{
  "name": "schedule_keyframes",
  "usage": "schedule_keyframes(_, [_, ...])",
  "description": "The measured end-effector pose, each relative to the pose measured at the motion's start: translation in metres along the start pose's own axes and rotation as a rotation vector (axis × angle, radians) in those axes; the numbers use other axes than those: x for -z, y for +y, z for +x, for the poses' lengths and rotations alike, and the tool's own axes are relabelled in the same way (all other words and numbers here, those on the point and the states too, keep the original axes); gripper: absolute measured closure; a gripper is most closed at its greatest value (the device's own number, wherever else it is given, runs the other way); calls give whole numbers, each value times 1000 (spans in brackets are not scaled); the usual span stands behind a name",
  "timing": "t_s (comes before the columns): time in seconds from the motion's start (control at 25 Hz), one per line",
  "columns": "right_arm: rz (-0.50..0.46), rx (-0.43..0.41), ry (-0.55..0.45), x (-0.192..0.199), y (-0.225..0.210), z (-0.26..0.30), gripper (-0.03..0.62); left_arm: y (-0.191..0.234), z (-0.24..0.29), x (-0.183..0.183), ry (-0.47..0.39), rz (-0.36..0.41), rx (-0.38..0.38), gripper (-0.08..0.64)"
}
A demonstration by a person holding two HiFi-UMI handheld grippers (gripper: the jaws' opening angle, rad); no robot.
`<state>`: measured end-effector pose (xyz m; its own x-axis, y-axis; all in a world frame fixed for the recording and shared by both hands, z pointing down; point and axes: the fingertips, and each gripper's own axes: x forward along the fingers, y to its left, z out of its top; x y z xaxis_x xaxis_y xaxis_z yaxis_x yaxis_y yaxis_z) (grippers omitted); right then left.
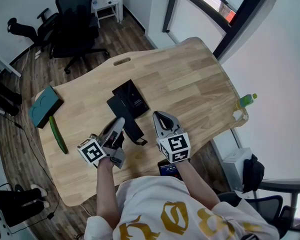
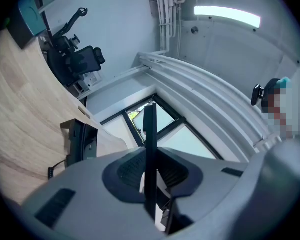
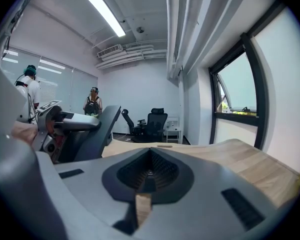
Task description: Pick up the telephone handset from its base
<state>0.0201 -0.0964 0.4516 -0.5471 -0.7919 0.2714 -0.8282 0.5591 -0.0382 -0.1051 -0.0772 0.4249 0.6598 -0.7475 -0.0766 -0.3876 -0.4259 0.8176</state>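
L hand-held gripper pinching handset near base; R hand-held gripper pressed together, empty.

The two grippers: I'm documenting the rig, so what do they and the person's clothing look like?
Both the left gripper and right gripper are light grey, with tapering jaws and dark ribbed pads. Each carries a white cube with black square markers. The person wears a white short-sleeved shirt with gold print.

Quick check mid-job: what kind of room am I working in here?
Probably an office: a wooden desk with a telephone base on it, swivel office chairs behind, and a ceiling strip light.
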Motion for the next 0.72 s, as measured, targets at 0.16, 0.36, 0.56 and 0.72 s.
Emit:
schedule_keyframes(0.16, [-2,2,1,1,-3,-2,588,-2,-1,0,0,0,2,488])
schedule_keyframes(0.36, [5,3,-1,1,-7,-2,588,-2,-1,1,2,2,-3,488])
schedule_keyframes(0.56, [6,3,5,2,-7,-1,588,0,-1,2,4,-3,-5,488])
schedule_keyframes(0.72, [2,4,5,1,-9,0,588,0,1,2,8,-2,-5,488])
